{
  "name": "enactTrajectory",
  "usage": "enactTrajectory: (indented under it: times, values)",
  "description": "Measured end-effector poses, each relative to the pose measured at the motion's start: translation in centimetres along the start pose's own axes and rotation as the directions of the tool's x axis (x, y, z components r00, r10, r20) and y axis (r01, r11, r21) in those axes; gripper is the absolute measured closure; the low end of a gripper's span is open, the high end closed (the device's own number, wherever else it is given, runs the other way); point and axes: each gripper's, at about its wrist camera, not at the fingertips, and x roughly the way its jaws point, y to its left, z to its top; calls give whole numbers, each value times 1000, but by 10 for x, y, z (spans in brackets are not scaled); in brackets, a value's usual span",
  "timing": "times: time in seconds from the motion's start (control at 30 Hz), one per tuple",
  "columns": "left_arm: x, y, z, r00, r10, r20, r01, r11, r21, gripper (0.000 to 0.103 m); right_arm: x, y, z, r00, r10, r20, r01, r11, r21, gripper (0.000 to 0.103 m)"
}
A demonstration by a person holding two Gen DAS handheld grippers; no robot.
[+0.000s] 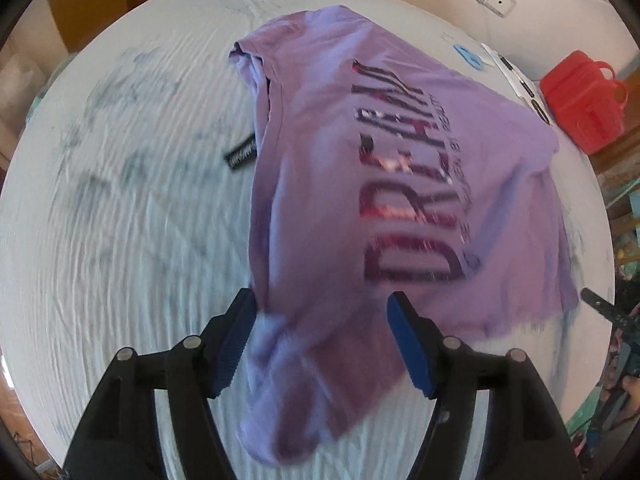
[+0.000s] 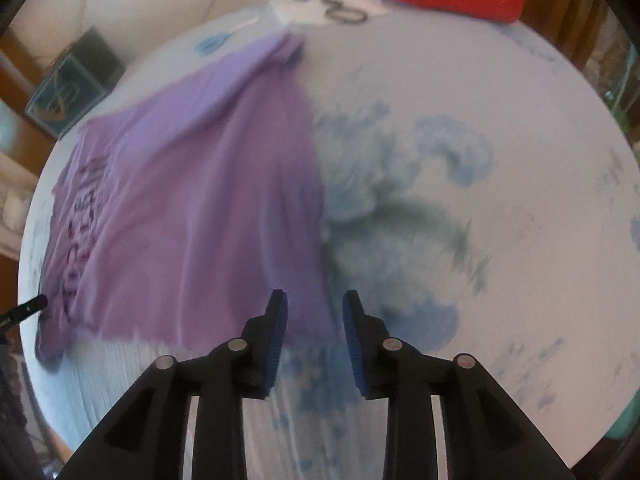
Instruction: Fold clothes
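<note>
Purple T-shirt (image 1: 360, 184) lies on the white-and-blue bedspread (image 1: 120, 200), print side up with the dark "DREAM" lettering (image 1: 412, 184) visible. Body is mostly spread; one sleeve end is bunched and hangs toward the left wrist camera.

Left gripper (image 1: 320, 340): jaws wide apart, the bunched sleeve fabric sits between the blue pads (image 1: 236, 344) but nothing is clamped. Can't tell whether cloth touches either pad — motion blur.

Right gripper (image 2: 314, 336): jaws moderately apart, empty, poised just above the shirt's near hem edge (image 2: 304, 320) where it meets the bedspread.

Judgement: the step in hand looks like taking hold of sleeve and hem to start a fold; no clean fold is made yet.

To do it well:
- Left: close on the sleeve near the seam, not the loose tip, otherwise it'll droop and crease.
- Right: slide the lower finger under the hem, pinch both layers, avoid catching the bedspread.
- Lift both evenly and carry across so the edges line up — uneven height skews the fold.

Clutter at the far edge: red plastic container (image 1: 580, 100), black label (image 1: 242, 154) beside the shirt. Keep the carry clear of them.
</note>
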Motion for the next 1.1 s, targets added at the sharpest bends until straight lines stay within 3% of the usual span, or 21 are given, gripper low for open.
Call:
enactTrajectory:
  times: [0.17,0.3,0.4,0.43,0.47,0.53,0.57,0.77,0.9,0.97,1.1]
  values:
    - [-5,-14,-38,999,37,18,-36,999,-27,36,14,7,-2,999,25,-23,-26,997,-66,68]
    - [18,-27,-55,989,148,15,-148,989,6,36,22,16,-2,998,41,-38,-47,987,-153,55]
    - [27,-35,-59,978,196,67,-199,979,42,34,27,25,-6,999,38,-31,-44,974,-222,48]
    - [29,-33,-58,980,187,63,-189,982,28,44,28,30,-8,1000,3,-21,-8,965,-263,51]
    - [29,-30,-58,981,185,62,-187,982,18,63,29,36,-9,999,-33,-9,28,952,-304,56]
    - [27,-25,-57,982,177,61,-177,984,-2,85,27,44,-10,997,-77,8,75,930,-361,96]
    - [25,-23,-58,984,167,61,-166,986,-12,87,24,44,-10,997,-74,9,73,928,-365,96]
    - [3,-40,-80,989,111,96,-119,990,76,87,-39,6,-22,995,-31,92,61,940,-336,96]
    - [7,-38,-107,997,68,29,-72,988,134,85,-57,-27,-42,999,-32,38,43,948,-316,96]
    - [12,-36,-120,998,67,-11,-64,987,146,70,-51,-36,-52,998,-63,-9,57,945,-322,96]
    - [5,-19,-139,998,64,-28,-60,989,132,59,-37,-59,-76,991,-103,-87,74,956,-284,96]
